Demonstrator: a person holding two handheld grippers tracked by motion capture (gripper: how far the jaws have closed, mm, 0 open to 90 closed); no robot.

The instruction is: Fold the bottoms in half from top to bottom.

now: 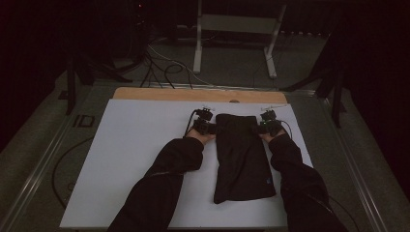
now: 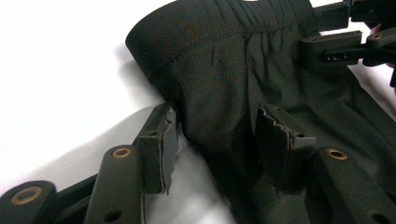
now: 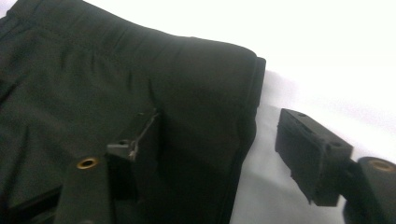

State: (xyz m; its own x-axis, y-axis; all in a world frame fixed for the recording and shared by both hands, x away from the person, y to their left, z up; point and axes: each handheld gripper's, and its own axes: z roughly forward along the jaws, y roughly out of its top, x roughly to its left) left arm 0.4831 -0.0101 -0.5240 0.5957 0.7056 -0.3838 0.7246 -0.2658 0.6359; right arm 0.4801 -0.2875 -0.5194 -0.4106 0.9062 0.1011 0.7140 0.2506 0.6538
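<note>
- We note long black sleeves on both forearms, reaching to the wrists.
- Left gripper: black body, black cable looping off its left side.
- Its jaws are matte black with brass-ringed holes; pads are dark rubber, edges ragged.
- Right gripper: black, small green light; jaw blocks squared, brass-ringed holes too.

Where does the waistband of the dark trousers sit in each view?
High view: waistband at the trousers' far end, between both claws.
Left gripper view: across the top.
Right gripper view: upper left to centre.
Shared landmark: white board.
</note>
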